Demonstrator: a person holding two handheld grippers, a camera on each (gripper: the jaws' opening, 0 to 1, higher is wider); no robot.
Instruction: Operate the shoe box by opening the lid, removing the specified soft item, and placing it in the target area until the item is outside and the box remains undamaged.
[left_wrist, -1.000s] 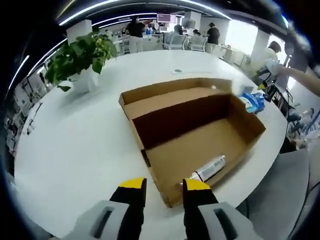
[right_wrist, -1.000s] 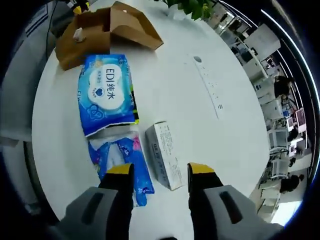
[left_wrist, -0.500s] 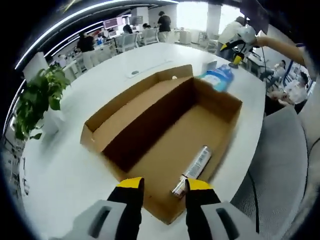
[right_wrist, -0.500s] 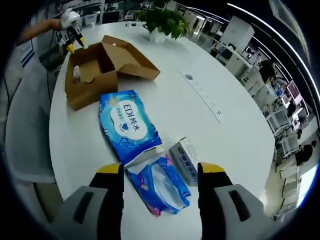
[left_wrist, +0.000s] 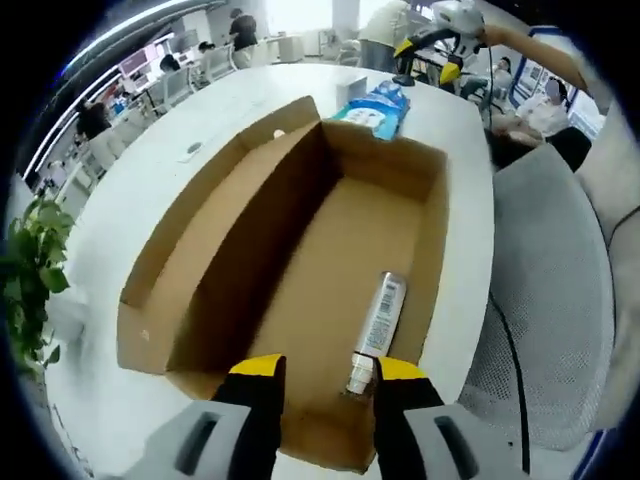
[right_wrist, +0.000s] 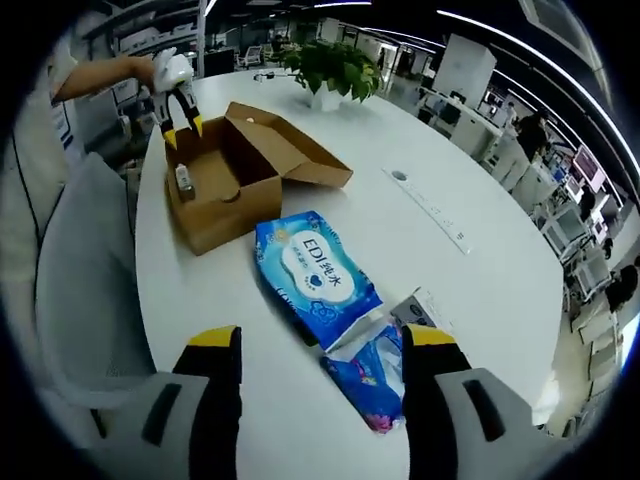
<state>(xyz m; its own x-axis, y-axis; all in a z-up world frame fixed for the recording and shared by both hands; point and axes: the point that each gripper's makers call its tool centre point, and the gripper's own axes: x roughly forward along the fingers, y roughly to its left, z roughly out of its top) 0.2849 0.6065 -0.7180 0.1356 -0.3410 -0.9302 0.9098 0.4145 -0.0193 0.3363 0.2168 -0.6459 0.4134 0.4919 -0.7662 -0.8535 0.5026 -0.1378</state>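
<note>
The brown shoe box (left_wrist: 300, 250) lies open, its lid (left_wrist: 215, 230) folded out to the left. A small silver tube (left_wrist: 378, 322) rests on the box floor, close in front of my left gripper (left_wrist: 330, 372), which is open and empty just above the near wall. In the right gripper view the box (right_wrist: 215, 190) stands far left with the left gripper (right_wrist: 178, 88) over it. A blue wipes pack (right_wrist: 318, 272) and a smaller blue soft pack (right_wrist: 372, 375) lie on the white table ahead of my right gripper (right_wrist: 320, 340), open and empty above them.
A small white carton (right_wrist: 428, 306) lies beside the packs. A potted plant (right_wrist: 335, 62) stands at the far side of the round white table (right_wrist: 450, 200). A grey chair (right_wrist: 75, 270) is at the table's edge. The right gripper (left_wrist: 440, 40) shows beyond the box.
My left gripper has come in low over the box's near end, close to the tube. My right gripper has drawn back from the packs, which now look smaller and farther off.
</note>
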